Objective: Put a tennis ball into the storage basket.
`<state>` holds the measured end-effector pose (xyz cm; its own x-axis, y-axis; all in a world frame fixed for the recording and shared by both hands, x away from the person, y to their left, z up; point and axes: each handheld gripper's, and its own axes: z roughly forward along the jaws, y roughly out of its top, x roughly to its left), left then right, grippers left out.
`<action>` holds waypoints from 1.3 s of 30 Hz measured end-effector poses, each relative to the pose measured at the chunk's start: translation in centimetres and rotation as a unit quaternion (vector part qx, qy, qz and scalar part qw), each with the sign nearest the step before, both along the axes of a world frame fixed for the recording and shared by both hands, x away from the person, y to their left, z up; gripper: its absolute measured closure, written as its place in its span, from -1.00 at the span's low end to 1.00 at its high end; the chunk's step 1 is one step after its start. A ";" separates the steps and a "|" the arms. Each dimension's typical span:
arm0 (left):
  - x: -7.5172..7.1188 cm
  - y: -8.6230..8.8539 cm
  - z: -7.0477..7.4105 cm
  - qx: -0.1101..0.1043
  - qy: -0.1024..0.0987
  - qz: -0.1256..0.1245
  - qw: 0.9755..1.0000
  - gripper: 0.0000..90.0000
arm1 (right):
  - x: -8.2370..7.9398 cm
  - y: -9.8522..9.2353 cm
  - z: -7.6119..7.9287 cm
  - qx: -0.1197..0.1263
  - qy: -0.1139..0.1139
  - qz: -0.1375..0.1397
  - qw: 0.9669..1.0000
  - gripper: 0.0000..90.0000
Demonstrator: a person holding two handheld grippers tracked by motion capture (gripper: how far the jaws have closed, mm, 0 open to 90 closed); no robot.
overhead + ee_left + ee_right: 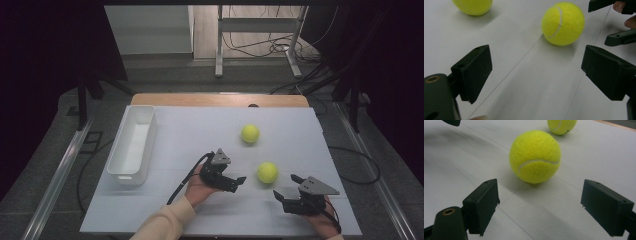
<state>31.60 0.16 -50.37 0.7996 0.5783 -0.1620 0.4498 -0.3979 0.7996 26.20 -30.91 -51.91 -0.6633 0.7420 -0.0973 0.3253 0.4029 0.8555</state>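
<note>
Near the front edge of the table [165, 210], a little right of its middle, the near tennis ball [267, 172] lies on the white top between the two tongs, touching neither. The left tongs [239, 181] point at it from the left and the right tongs [287, 187] from the front right; both stand wide open and hold nothing. In the left gripper view the ball [563, 23] sits ahead of the spread jaws and toward the right one, with the other tongs' tips just past it. In the right gripper view it [535, 156] lies ahead, roughly centred between the jaws but not yet inside them.

The step in hand looks like the approach for a pick. The right tongs seem better lined up, so the next move probably calls for easing them forward and low until the ball sits between the pads, then closing at its widest part; a nudge would set it rolling.

A far tennis ball [250, 133] rests well apart toward the back edge, and a white bin [120, 155] stands along the left edge, a likely destination. The left hand [197, 190] grips its tool from below, wrist turned inward; the right forearm enters at the front right corner.
</note>
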 end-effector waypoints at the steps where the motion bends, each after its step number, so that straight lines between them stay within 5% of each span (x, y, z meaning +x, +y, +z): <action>1: 0.0 -0.1 0.0 0.000 0.000 -0.001 1.000 -0.77 | 0.0 0.0 0.0 0.000 0.000 0.000 1.000 -0.66; 11: 0.7 -1.0 -0.3 -0.010 0.017 -0.004 1.000 -0.76 | 0.0 0.1 0.0 -0.002 0.001 0.001 1.000 -0.66; 39: 1.8 -5.3 0.0 0.010 0.019 -0.034 0.999 -0.76 | 0.1 0.1 0.0 0.000 0.001 0.002 1.000 -0.66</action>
